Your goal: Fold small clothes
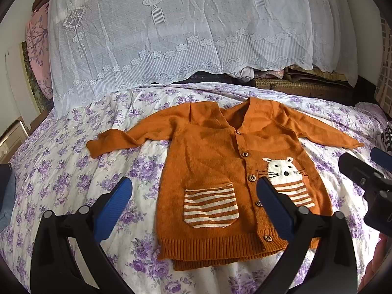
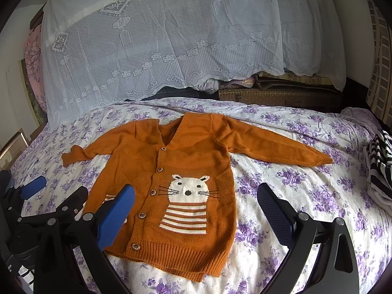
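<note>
A small orange knit cardigan [image 1: 210, 161] lies flat, face up, on the floral bedsheet [image 1: 73, 176], sleeves spread out. It has wooden buttons, a striped pocket and a white cat motif. It also shows in the right wrist view [image 2: 186, 171]. My left gripper [image 1: 193, 191] is open and empty, hovering above the cardigan's lower hem, over the striped pocket. My right gripper [image 2: 196, 196] is open and empty, hovering above the cat motif near the hem. The left gripper also shows at the left of the right wrist view [image 2: 51, 191].
A white lace cloth [image 1: 171, 36] covers stacked things at the back of the bed. A black-and-white striped garment [image 2: 379, 161] lies at the bed's right edge. A woven chest [image 2: 269, 95] sits behind the bed. The sheet [image 2: 306, 183] surrounds the cardigan.
</note>
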Available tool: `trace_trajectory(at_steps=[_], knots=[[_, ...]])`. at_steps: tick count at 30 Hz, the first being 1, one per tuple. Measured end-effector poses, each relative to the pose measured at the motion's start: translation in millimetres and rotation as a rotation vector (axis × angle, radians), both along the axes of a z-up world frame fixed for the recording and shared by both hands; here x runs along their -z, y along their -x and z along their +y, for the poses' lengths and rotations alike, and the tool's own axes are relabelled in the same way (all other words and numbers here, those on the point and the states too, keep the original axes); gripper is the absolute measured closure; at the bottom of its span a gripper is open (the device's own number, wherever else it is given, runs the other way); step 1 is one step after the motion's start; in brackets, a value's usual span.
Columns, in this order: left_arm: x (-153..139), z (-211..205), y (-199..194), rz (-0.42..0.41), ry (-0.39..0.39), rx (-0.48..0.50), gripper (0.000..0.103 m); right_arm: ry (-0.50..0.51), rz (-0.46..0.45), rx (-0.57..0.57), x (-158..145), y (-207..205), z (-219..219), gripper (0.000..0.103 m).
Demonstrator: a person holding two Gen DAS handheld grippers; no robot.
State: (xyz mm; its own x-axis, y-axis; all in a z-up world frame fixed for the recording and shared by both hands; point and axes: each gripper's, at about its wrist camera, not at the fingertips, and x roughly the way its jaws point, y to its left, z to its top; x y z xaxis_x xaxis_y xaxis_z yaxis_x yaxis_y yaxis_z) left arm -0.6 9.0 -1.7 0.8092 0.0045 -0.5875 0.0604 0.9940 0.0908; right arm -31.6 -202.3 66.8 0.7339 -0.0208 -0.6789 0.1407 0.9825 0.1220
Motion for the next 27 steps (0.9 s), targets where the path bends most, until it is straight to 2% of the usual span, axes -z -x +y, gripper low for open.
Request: trace_trajectory(at_steps=[27], knots=[[0.4, -2.5, -0.5, 0.003, -0.005, -0.002, 0.004, -0.002, -0.005, 0.0, -1.4, 1.8, -0.7, 0.003]])
